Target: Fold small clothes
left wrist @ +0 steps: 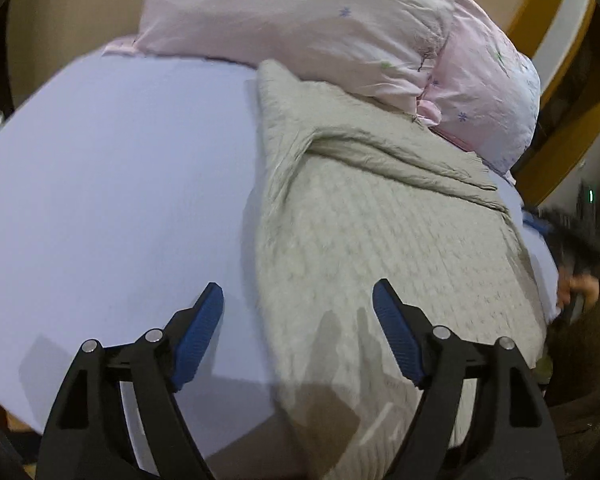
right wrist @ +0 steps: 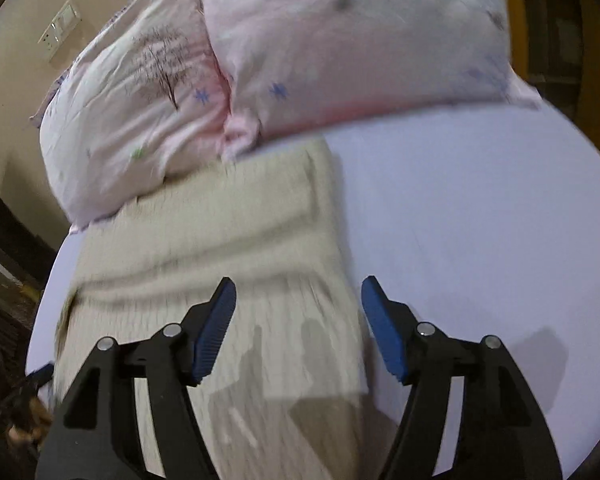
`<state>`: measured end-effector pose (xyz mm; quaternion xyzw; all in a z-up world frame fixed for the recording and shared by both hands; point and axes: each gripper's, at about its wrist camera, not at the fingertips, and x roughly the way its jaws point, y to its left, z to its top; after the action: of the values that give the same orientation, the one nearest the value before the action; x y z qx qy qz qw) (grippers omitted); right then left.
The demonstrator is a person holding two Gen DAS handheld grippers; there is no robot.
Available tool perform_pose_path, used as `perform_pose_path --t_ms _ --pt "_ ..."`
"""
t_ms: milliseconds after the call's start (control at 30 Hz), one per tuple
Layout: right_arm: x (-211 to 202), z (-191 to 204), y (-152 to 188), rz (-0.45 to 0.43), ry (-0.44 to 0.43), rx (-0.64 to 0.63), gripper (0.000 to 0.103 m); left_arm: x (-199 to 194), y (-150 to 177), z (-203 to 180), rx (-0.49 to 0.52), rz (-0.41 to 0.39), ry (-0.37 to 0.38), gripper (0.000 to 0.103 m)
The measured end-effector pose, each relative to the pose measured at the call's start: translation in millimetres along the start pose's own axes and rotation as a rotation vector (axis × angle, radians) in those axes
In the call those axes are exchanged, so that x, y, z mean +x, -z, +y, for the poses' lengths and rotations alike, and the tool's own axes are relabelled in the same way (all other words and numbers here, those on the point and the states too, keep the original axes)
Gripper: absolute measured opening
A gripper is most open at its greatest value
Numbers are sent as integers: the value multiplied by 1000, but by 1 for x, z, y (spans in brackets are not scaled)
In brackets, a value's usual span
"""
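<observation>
A beige textured garment point(left wrist: 380, 248) lies spread on a pale lilac bed sheet point(left wrist: 112, 184), with a folded ridge across its far part. My left gripper point(left wrist: 298, 296) is open and empty, hovering above the garment's left edge. In the right wrist view the same garment point(right wrist: 220, 240) lies on the sheet point(right wrist: 480, 220). My right gripper point(right wrist: 298, 290) is open and empty above the garment's right edge. The right wrist view is blurred.
Two pink flowered pillows point(left wrist: 300, 20) point(right wrist: 340, 40) lie at the head of the bed, touching the garment's far end. A beige wall with a socket plate point(right wrist: 60, 30) stands behind. A yellow wooden frame point(left wrist: 556, 120) borders the bed.
</observation>
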<state>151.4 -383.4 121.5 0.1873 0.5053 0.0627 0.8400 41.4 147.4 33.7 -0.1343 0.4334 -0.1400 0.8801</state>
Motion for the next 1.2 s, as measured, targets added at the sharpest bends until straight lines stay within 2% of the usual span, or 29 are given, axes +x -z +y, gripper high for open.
perform_pose_path --t_ms 67,167,233,300,367,433,500,567,633,733,767,800,833,867,900,967,1033,1100,1200 --pt "-7 -8 23 45 -37 24 44 -7 8 4 -21 -13 46 78" --pt "-17 -14 62 109 -147 54 34 -13 21 5 -44 -2 161 77" --pt "-28 -18 84 114 -211 69 34 -17 31 3 -50 4 227 74" --pt "-40 -29 107 120 -357 141 34 -23 45 2 -63 6 281 68" --pt "-47 -39 127 132 -443 203 33 -27 57 5 -97 6 329 62" --pt "-55 -47 137 118 -465 229 33 -29 66 10 -136 5 367 56" --pt "-63 -54 144 95 -406 247 22 -30 72 15 -176 5 395 51" --pt "-73 -54 148 50 -350 222 19 -32 76 15 -193 0 400 51" --pt "-72 -47 151 70 -377 197 20 -32 78 12 -187 -3 392 51" --pt "-65 -38 157 146 -472 156 17 -31 79 5 -169 17 398 51" --pt "-60 -30 159 178 -499 141 8 -29 80 1 -162 34 407 48" --pt "-58 -26 162 192 -519 131 8 -27 80 -2 -154 50 407 40" --pt "-58 -24 161 182 -543 127 8 -23 80 -5 -150 77 408 30" --pt "-59 -22 157 163 -576 133 8 -20 80 -6 -149 95 408 12" --pt "-62 -21 152 135 -606 138 8 -18 78 -7 -151 106 417 8" --pt "-72 -16 130 45 -673 121 7 -19 68 -6 -160 94 448 7" --pt "-80 -12 106 -24 -693 96 7 -26 47 -5 -155 53 467 7" --pt "-82 -6 74 -89 -699 78 7 -31 23 -6 -123 4 447 7" --pt "-65 2 16 -181 -675 93 7 -29 -34 -1 -109 -89 390 7"
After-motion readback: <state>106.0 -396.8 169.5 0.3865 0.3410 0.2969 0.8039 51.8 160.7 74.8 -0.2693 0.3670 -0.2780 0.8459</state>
